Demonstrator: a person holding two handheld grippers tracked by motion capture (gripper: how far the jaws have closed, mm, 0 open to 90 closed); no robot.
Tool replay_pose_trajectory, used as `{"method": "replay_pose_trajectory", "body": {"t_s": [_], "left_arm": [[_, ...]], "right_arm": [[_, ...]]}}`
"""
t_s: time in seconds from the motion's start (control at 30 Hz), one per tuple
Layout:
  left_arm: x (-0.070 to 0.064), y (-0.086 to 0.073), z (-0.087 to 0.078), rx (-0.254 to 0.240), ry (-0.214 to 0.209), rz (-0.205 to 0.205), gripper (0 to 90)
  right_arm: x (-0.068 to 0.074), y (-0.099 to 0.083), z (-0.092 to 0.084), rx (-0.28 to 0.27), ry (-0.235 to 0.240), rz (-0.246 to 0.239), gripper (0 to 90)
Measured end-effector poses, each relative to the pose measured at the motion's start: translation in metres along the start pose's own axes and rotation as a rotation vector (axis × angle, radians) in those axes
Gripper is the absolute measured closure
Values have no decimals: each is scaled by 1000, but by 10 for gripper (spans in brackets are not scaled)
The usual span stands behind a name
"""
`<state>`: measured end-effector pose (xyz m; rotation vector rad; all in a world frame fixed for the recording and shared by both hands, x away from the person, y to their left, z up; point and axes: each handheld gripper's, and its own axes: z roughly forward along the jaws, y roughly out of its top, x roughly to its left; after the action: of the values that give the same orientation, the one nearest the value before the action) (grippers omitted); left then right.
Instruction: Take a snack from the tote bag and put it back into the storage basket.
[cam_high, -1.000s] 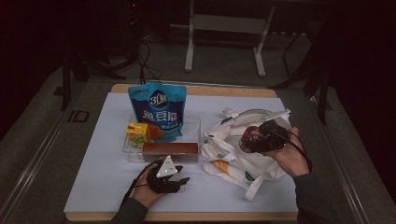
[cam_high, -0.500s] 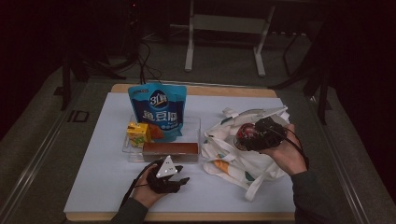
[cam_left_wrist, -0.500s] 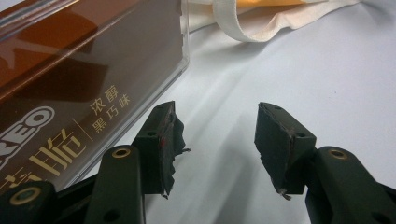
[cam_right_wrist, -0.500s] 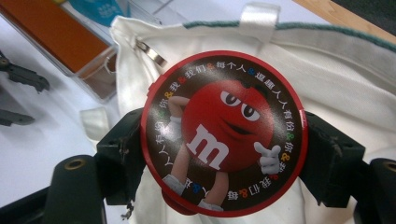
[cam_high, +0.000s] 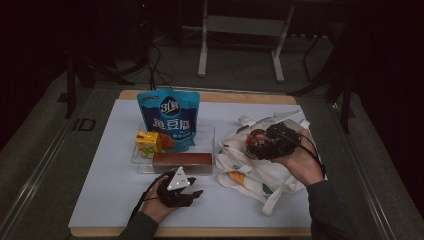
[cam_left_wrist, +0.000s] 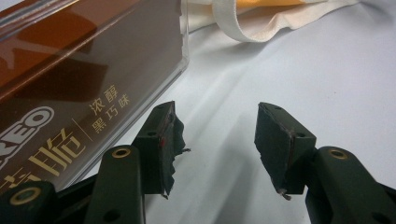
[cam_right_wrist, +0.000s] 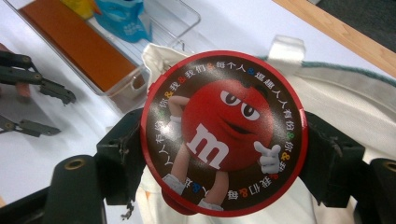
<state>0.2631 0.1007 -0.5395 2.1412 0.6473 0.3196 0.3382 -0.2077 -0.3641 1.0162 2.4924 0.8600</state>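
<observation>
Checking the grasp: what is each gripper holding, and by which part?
Right gripper clamps the round M&M's tin across its rim. Left gripper is open, holding nothing.

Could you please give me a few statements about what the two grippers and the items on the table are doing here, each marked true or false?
1. The right gripper is clamped on a round red candy tin. True.
2. The left gripper holds the brown box. False: its jaws stand open with nothing between them, beside the box.
3. The candy tin is held above the cloth bag. True.
4. The blue snack pouch lies flat inside the cloth bag. False: it stands upright in the clear tray.
5. A yellow carton sits in the clear tray. True.
</observation>
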Motion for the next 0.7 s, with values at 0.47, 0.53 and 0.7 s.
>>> {"method": "replay_pose_trajectory", "body": {"t_s": [0.47, 0.53, 0.7], "left_arm": [[0, 0, 0, 0, -1, 0, 490], [0, 0, 0, 0, -1, 0, 490], [0, 0, 0, 0, -2, -2, 490]], "right_arm": [[12, 13, 3, -14, 34, -26, 253], [16, 16, 5, -14, 43, -28, 253], [22, 22, 7, -21, 57, -38, 253]]}}
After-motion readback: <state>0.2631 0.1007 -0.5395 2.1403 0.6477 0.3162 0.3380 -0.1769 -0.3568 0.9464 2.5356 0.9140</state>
